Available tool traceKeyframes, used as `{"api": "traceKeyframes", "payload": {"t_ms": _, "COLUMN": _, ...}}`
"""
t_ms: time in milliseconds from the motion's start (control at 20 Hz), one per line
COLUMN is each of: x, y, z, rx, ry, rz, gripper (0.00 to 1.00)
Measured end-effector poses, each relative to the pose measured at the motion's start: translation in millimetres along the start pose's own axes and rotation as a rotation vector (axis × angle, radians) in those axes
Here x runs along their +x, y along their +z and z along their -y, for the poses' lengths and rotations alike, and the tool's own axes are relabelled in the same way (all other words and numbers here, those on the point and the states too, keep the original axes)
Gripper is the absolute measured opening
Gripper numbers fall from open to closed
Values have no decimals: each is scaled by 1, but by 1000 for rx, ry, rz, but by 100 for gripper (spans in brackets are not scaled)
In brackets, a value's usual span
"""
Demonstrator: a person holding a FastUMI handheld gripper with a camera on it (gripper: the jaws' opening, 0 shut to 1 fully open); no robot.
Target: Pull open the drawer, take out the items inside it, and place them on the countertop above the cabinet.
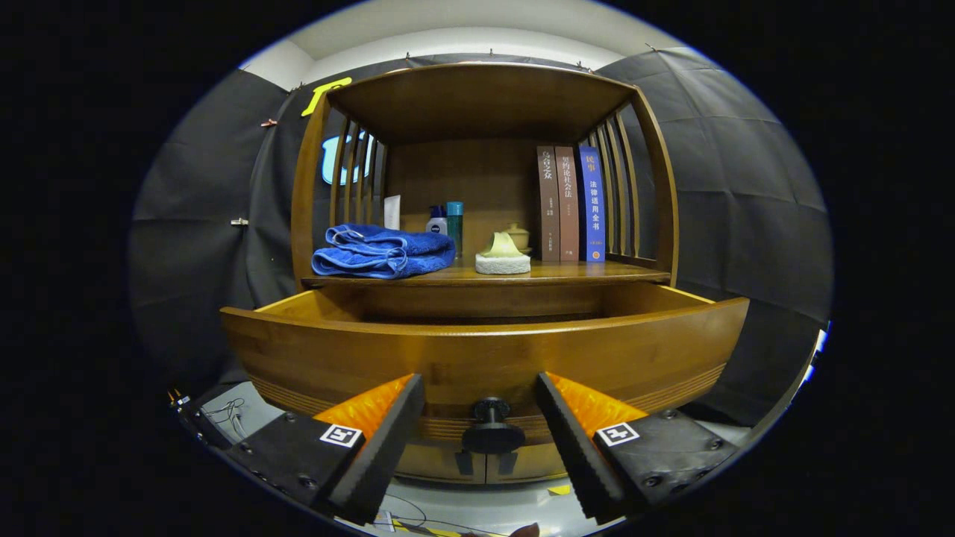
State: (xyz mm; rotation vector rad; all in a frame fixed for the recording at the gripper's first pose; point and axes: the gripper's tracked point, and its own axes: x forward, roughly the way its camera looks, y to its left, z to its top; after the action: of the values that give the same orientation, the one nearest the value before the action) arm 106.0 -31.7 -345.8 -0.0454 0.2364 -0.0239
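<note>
A wooden cabinet stands ahead, and its drawer (477,350) is pulled out toward me. The drawer's curved front faces the camera and hides whatever lies inside. A dark round knob (491,429) on that front sits between my fingers, with a gap on each side. My gripper (481,418) is open, its fingers level with the lower part of the drawer front. On the countertop (567,274) above the drawer lie a folded blue towel (382,251) and a pale sponge-like item (503,256).
At the back of the countertop stand small bottles (448,221), a small lidded pot (517,236) and three upright books (571,203). Slatted wooden sides and a top shelf enclose that space. Cables (227,414) lie on the grey floor beside the cabinet's base.
</note>
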Motion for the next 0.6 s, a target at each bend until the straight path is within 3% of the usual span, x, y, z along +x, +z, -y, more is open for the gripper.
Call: {"api": "traceKeyframes", "payload": {"t_ms": 600, "x": 77, "y": 7, "z": 0, "rx": -42, "ry": -10, "rz": -8, "gripper": 99}}
